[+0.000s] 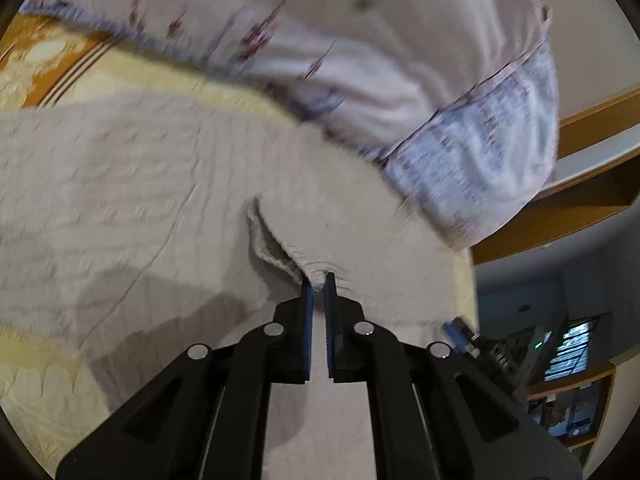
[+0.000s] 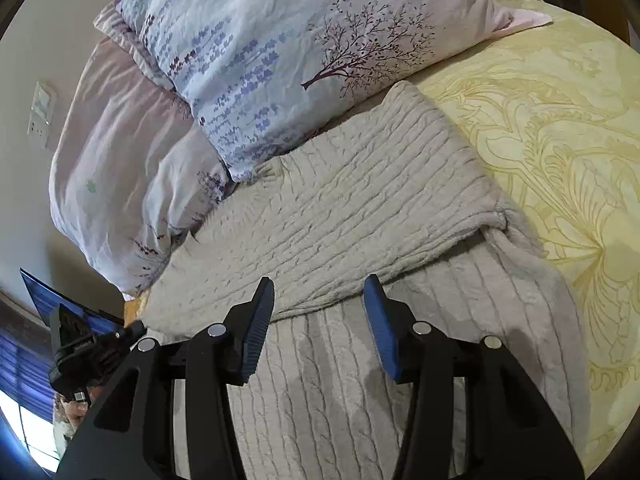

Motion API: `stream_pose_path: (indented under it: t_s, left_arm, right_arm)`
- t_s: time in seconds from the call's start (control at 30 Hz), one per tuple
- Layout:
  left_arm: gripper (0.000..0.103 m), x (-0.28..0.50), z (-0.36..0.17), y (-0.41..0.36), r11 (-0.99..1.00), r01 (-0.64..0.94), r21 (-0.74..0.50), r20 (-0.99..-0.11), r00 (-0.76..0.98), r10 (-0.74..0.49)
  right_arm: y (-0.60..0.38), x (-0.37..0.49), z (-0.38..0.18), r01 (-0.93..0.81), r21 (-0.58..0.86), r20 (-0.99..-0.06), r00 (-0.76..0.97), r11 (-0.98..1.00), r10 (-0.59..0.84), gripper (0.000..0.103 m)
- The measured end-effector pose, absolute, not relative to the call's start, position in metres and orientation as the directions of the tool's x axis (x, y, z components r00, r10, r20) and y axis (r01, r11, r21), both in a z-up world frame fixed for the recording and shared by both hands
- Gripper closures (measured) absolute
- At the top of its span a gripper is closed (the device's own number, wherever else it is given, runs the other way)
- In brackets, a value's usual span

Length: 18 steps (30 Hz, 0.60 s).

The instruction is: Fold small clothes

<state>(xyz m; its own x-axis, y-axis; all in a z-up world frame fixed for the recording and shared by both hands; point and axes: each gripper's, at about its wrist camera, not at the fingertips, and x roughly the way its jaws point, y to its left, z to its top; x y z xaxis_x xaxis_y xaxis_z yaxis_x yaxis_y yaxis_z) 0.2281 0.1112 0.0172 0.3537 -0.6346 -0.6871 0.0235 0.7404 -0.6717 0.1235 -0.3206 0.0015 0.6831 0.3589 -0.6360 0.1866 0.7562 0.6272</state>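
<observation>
Pinching a bunched edge of the beige cable-knit sweater [image 1: 168, 184] between nearly shut jaws, your left gripper [image 1: 319, 280] lifts a fold; your right gripper [image 2: 318, 292] hovers wide open, holding nothing, over the sweater's folded edge on the yellow bedspread [image 2: 560, 128]; floral pillows [image 2: 280, 60] touch its far edge.

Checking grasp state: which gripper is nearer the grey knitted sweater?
Left. The left gripper is shut on a pinched edge of the grey knitted sweater; the right gripper hangs open just above it.
</observation>
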Motion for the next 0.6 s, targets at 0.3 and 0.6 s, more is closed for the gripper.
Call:
stream_pose_path:
  t_s: [0.3,0.6]
  left_arm:
    - [0.044,0.207,0.014,0.141,0.794,-0.027,-0.607,-0.748,0.356,-0.56]
    - [0.037,0.151,0.036,0.233,0.818,-0.174,-0.548,-0.751,0.533,-0.39]
  right_arm:
    - [-0.301,0.133,-0.001,0.158,0.577,-0.681,0.635,0.801,0.365,0.046]
    - [-0.256,0.146,0.014,0.023,0.499,-0.688,0.618,0.866,0.38,0.04]
